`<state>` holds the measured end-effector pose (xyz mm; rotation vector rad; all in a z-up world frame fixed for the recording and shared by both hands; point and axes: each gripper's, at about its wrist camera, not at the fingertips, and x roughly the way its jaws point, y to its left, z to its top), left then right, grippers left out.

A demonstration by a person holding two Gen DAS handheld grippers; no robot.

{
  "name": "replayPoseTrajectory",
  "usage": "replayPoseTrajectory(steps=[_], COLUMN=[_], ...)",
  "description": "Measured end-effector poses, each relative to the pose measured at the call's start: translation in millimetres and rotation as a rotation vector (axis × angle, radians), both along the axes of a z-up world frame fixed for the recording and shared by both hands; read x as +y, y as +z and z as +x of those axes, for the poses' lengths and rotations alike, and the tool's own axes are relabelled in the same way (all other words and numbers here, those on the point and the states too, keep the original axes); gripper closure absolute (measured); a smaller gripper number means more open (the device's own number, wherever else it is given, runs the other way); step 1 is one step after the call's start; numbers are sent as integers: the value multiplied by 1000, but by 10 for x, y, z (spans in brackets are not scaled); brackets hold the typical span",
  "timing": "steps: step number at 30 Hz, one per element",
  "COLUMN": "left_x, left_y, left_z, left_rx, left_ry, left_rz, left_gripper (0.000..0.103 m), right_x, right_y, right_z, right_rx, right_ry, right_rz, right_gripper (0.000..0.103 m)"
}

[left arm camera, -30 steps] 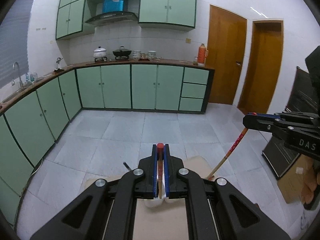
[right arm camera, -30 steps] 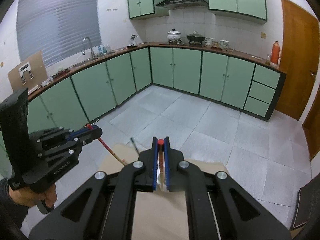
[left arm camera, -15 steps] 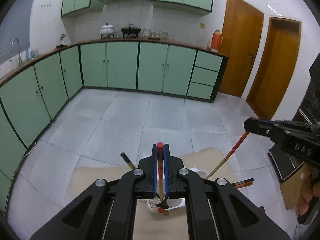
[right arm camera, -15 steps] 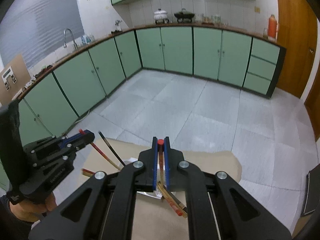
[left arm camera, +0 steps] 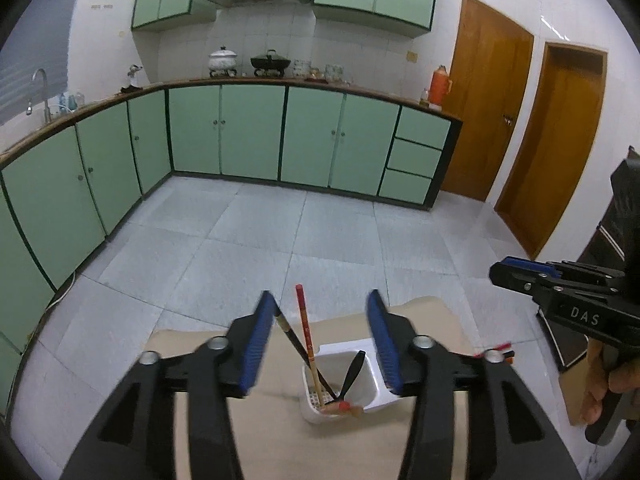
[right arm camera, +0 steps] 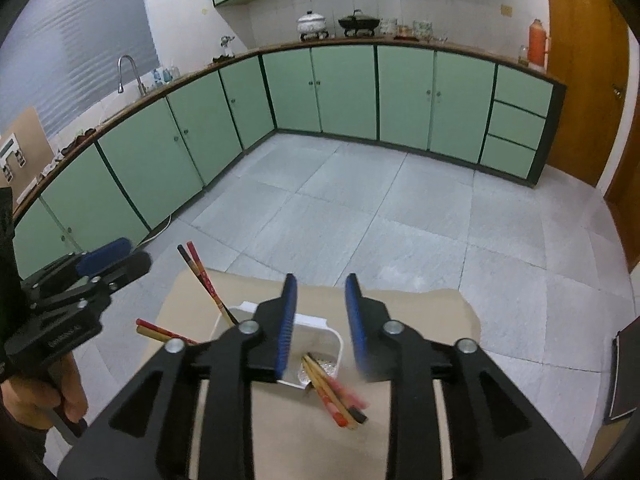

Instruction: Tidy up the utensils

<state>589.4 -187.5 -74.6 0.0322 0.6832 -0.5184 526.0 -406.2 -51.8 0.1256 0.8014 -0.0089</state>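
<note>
A white two-part utensil holder (left arm camera: 362,380) stands on a beige table (left arm camera: 280,424). My left gripper (left arm camera: 319,296) hangs over it with jaws opening. A red chopstick (left arm camera: 304,324) and a black one (left arm camera: 289,334) lean in the holder between the blue pads, gripped by neither. A black utensil (left arm camera: 354,370) rests in the same holder. In the right wrist view, my right gripper (right arm camera: 321,280) is opening above the holder (right arm camera: 320,324). Several chopsticks (right arm camera: 332,394) lie tilted out of it below the jaws, free of the pads. The left gripper (right arm camera: 86,276) shows at the left.
Loose chopsticks (right arm camera: 160,330) lie on the table beside the holder, seen also as chopsticks (left arm camera: 498,350) in the left wrist view. A person's hand (left arm camera: 608,384) holds the right gripper (left arm camera: 560,292). A dark flat object (right arm camera: 624,372) sits off the table's right. Green cabinets line the far walls.
Both grippers sank toward the table, each shut on a chopstick. Now both have opened and the chopsticks stand or lie in the white holder.
</note>
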Motion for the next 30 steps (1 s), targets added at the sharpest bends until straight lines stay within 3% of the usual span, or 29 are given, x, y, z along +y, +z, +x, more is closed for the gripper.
replayPoseTrajectory(steps=[5, 7, 8, 10, 11, 20, 30], left_x=[198, 323, 375, 502, 552, 1005, 1036], left_y=[118, 149, 151, 154, 141, -91, -338], left_z=[-259, -441, -516, -719, -813, -1445, -2204], left_rx=[-38, -61, -70, -96, -104, -104, -165], left_ry=[23, 39, 45, 66, 70, 166, 182], left_rz=[-6, -12, -13, -13, -12, -11, 75], left_gripper=[24, 15, 10, 6, 6, 6, 6], right_x=[-52, -55, -37, 8, 34, 279, 655], right_y=[161, 211, 228, 255, 251, -117, -416], right_z=[-321, -471, -569, -830, -961, -1894, -2593], right_rx=[-67, -103, -123, -178, -204, -311, -311], right_ry=[-25, -35, -43, -54, -58, -81, -166], right_rz=[-27, -51, -63, -83, -93, -123, -163], right_gripper=[56, 36, 31, 14, 11, 6, 6])
